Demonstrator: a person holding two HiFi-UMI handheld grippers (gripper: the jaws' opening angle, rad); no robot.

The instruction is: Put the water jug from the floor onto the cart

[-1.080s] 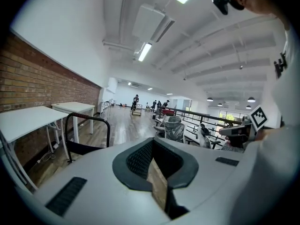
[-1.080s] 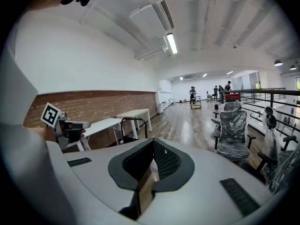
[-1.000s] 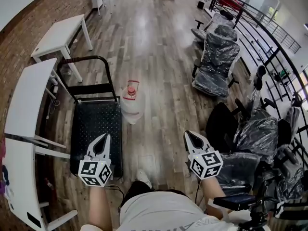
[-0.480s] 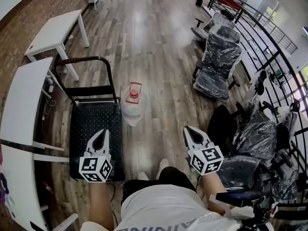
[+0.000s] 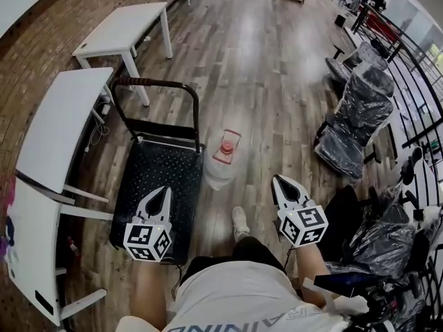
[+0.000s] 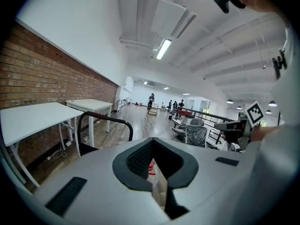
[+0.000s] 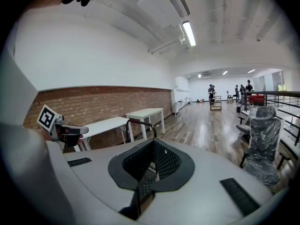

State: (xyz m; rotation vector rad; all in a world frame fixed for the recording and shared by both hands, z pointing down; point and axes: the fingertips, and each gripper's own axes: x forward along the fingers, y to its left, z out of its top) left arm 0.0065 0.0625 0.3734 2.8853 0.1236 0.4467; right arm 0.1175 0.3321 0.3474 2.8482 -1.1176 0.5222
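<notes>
Compared with a second ago, the person has stepped forward and the view has swung, so the water jug point(image 5: 220, 168) now sits closer, just ahead of and between the two grippers. It stands upright on the floor point(image 5: 277, 81), touching or just beside the right edge of the cart point(image 5: 149, 206), not on it. The person's shoe point(image 5: 240, 223) is now planted near the jug.

The left gripper point(image 5: 165, 191) hovers above the cart's deck with its jaws pressed together, pinching nothing. The right gripper point(image 5: 279, 182) hangs over the floor to the jug's right, its jaws also closed tight and empty. Each is a smooth pale grey wedge tapering to a point, with dark, dimpled pads and a cube of black-and-white square markers at the back.

The jug is a rounded, translucent bottle with a red cap and a red handle frame. The cart is a flat black platform with a fine studded texture and a black tubular loop handle point(image 5: 156, 84) rising at its far end. The floor is glossy wood plank. White rectangular tables point(image 5: 62, 126) stand to the left along a brick wall point(image 5: 48, 43), and office chairs wrapped in crinkled clear plastic point(image 5: 356, 120) stand to the right.
</notes>
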